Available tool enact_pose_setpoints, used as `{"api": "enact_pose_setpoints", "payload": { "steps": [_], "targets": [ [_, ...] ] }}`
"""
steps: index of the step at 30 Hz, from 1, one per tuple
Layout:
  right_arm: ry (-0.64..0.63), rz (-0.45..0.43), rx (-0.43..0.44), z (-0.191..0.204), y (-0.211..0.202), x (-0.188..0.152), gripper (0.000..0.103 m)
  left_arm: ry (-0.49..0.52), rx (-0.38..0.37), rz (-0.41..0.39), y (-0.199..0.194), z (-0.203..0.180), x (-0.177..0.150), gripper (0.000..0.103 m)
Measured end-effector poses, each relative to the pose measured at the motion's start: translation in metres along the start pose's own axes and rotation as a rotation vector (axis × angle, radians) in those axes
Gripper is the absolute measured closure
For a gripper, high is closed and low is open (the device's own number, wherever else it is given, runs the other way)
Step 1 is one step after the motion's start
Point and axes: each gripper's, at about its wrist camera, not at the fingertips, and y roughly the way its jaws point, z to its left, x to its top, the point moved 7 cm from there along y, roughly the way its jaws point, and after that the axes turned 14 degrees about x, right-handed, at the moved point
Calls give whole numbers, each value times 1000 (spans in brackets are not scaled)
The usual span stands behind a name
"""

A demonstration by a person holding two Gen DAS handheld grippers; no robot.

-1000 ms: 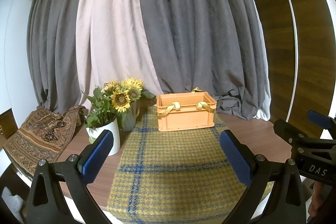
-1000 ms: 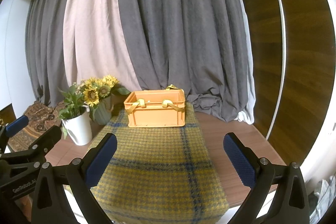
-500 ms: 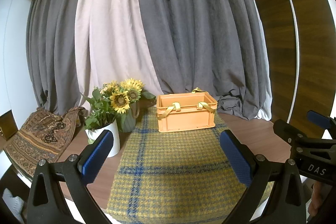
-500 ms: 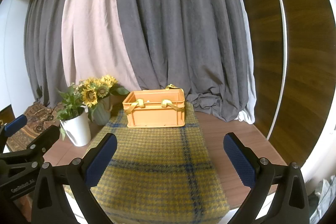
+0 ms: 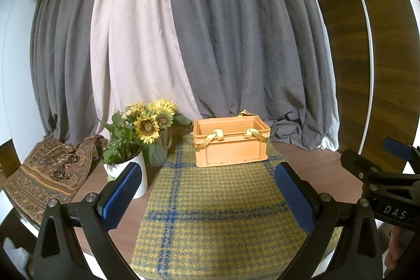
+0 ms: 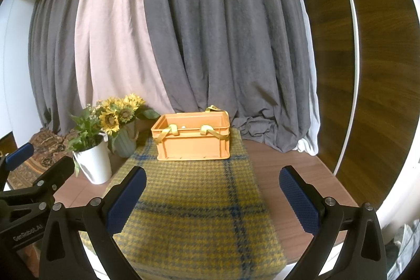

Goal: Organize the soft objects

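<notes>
Both the left claw [image 5: 207,193] and right claw [image 6: 212,194] hover spread and empty over the plaid blanket [image 5: 218,206] on the table [image 5: 315,169], a soft, floppy, light-looking cloth probably best pinched at a near corner, orange crate [image 5: 231,142] resting on its far end.

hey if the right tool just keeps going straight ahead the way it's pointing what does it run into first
Probably the orange crate. The right tool is open and empty above the plaid blanket, and the crate stands ahead, slightly left of centre. If the tool points downward, it would meet the blanket first; depth is unclear.
</notes>
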Motion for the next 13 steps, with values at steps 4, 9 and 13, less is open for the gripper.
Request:
{"api": "enact_pose_setpoints", "payload": {
  "steps": [4,9,13],
  "targets": [
    [1,1,0,-1,0,0,0,2,-3,-4,2,-2,1,0],
    [1,0,-2,-1,1,0,0,4,-8,-3,4,-3,1,0],
    [1,0,-4,-1,1,0,0,5,-13,-2,5,-4,2,0]
  ]
}}
